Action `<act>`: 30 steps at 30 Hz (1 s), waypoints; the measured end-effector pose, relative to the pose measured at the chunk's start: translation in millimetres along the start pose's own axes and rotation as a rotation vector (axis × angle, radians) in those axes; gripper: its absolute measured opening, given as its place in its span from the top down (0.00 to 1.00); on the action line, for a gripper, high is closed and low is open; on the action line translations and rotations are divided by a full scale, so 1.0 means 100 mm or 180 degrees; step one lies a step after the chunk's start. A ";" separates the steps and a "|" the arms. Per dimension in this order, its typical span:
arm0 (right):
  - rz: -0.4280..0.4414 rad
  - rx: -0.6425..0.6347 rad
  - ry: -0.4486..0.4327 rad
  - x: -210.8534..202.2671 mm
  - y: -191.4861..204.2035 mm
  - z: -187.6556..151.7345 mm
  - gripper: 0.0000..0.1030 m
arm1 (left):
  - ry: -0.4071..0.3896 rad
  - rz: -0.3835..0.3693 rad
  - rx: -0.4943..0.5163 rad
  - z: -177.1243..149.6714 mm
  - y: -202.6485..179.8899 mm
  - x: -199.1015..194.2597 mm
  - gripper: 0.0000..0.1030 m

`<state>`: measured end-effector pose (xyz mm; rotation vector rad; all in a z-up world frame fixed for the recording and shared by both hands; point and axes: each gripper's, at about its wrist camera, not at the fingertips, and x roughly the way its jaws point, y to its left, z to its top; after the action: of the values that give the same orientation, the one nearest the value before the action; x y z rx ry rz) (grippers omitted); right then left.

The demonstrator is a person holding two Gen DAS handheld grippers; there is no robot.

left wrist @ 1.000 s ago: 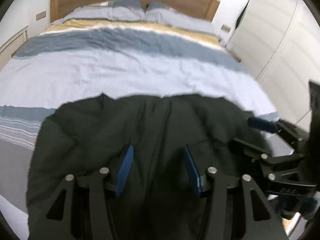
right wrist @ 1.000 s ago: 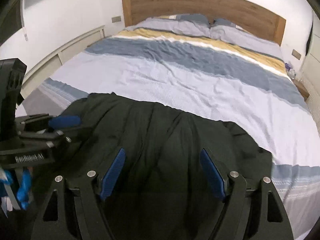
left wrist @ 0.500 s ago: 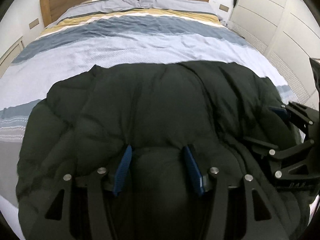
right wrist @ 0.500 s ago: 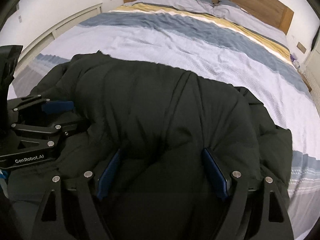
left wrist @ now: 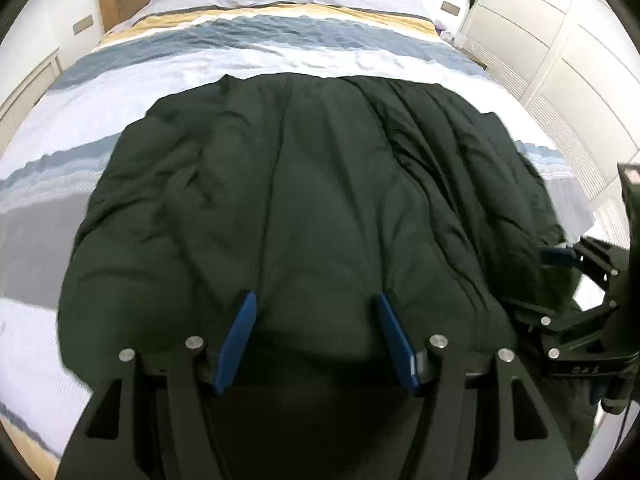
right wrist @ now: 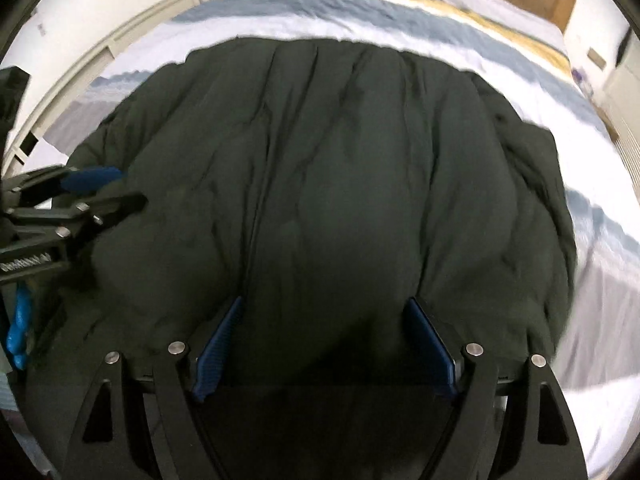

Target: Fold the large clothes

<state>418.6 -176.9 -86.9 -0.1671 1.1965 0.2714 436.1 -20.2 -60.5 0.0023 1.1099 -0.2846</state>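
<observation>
Both tools closer; one jacket (left wrist: pixel 320 200), possibly gripped.

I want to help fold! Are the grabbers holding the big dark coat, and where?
It cannot be told. Both the left gripper and right gripper have jaws spread wide against the puffy dark jacket, its near edge bulging between them.

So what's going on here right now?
A person with a gripper in each hand is working on a dark green puffer jacket spread on the striped bed. The left gripper and right gripper both sit low at its near edge, fingers apart with padded fabric bulging between them. No fold shows yet.
</observation>
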 end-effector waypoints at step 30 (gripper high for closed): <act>-0.0845 -0.0218 -0.0137 -1.38 0.42 -0.74 0.20 | 0.0348 0.0614 -0.0564 -1.31 0.88 -1.13 0.41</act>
<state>293.3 -173.4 15.6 -0.3748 1.1090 0.0827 294.2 108.8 -31.5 -0.0325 1.2312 -0.0130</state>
